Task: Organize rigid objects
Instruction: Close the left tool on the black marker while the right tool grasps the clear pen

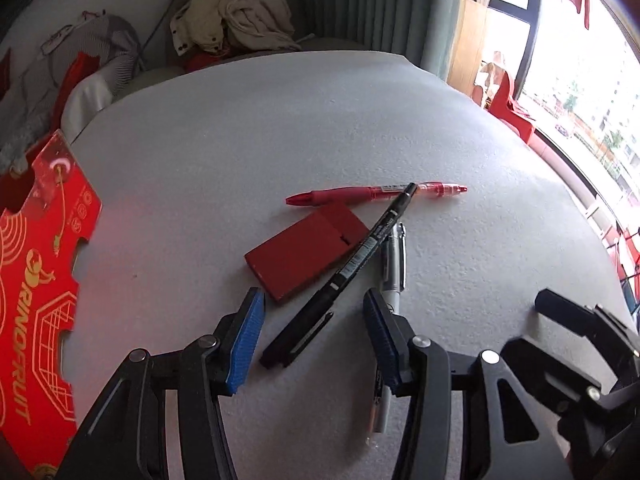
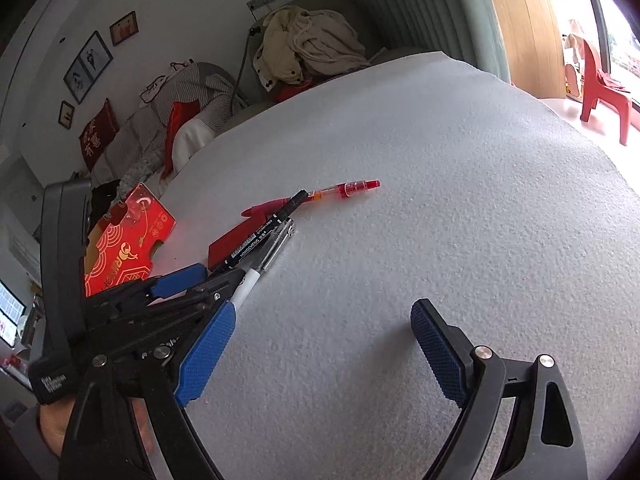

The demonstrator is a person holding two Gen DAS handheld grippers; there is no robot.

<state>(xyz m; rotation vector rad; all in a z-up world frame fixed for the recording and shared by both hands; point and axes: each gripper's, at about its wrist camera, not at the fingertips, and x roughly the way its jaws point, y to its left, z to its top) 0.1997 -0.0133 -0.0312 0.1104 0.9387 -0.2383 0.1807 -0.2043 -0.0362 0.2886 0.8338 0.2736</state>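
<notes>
While unclasped, black pen (image 1: 344,276) between tool (image 1: 312,344) fingers

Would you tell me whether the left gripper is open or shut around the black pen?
Open: the left gripper has its jaws spread either side of the black pen, with visible gaps.

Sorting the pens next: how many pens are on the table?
3: red pen farthest; black pen leaning over the red box; silver pen beside it. None hidden, apparently.
</notes>
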